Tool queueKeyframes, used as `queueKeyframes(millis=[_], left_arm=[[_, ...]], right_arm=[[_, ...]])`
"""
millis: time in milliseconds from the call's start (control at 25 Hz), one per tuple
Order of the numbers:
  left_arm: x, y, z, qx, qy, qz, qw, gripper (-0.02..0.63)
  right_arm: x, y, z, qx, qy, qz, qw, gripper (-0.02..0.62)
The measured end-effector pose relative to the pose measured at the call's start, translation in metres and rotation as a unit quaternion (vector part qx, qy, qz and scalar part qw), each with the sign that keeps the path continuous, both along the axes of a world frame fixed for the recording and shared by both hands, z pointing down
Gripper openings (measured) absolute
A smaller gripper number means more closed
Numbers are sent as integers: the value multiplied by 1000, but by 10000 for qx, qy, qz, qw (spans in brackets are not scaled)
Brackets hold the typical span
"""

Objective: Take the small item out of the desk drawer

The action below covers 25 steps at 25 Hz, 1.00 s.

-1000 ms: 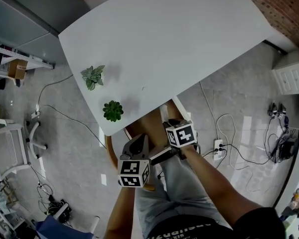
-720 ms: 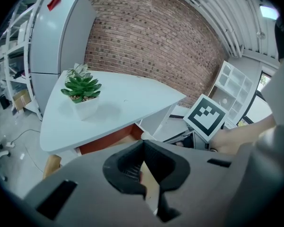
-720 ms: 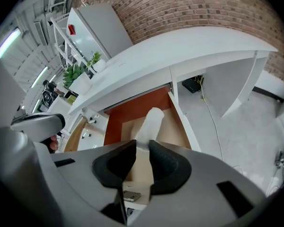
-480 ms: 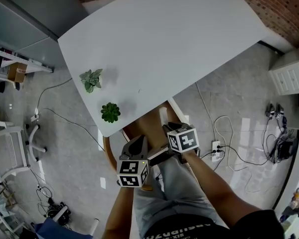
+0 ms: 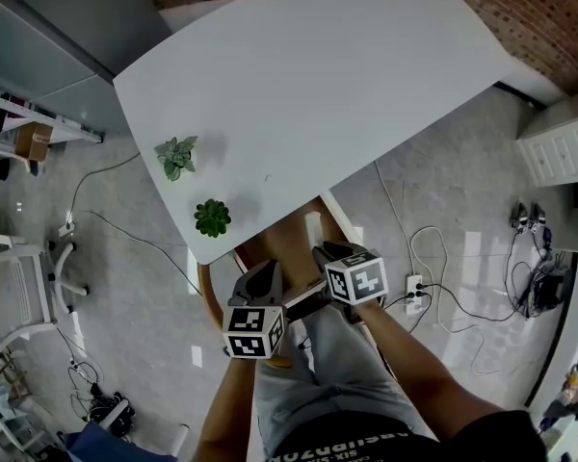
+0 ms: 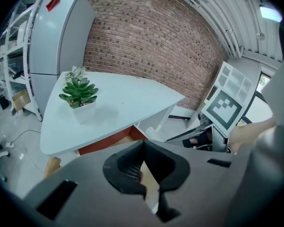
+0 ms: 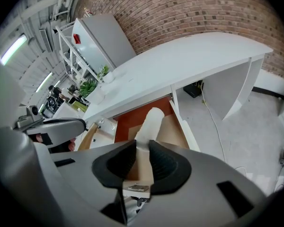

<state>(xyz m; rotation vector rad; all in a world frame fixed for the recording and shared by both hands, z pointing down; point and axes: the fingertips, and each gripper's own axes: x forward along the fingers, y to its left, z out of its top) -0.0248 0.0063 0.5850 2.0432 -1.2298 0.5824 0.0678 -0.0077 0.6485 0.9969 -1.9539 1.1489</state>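
The desk drawer (image 5: 273, 245) stands pulled out under the front edge of the white desk (image 5: 318, 75). In the right gripper view its red-brown back wall and tan floor show, with a white side wall (image 7: 181, 123). A white, rounded, elongated item (image 7: 149, 123) reaches from the drawer into my right gripper (image 7: 142, 148), whose pads are shut on its near end. In the head view this item (image 5: 313, 225) lies just ahead of the right gripper (image 5: 318, 250). My left gripper (image 5: 269, 269) hovers at the drawer's left side. Its fingertips (image 6: 142, 144) meet, with nothing held.
Two small potted plants (image 5: 177, 152) (image 5: 212, 218) stand near the desk's left front corner. A wooden leg (image 7: 87, 135) is left of the drawer. Cables and a power strip (image 5: 419, 285) lie on the floor to the right. A white drawer cabinet (image 5: 564, 147) is at far right.
My right gripper has drawn back a little toward the person with the white item in it. The left gripper has barely moved.
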Motion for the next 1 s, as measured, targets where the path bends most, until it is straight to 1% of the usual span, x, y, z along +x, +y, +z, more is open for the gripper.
queueKeyframes(millis=[160,400,1000], left_arm=[[3,-5,-5,50,16,46,10000,-3],[8,-8,-14,107,81,104,9999,-3],[16,-6,-55,359,167,267,9989,-3]], right_arm=[[-9,-1,-20,197,-221,51,9995,84],[-9,8,-28,282,-227,-56,9993,84],[-8,14,-82,698,-483,-42,9964,84]])
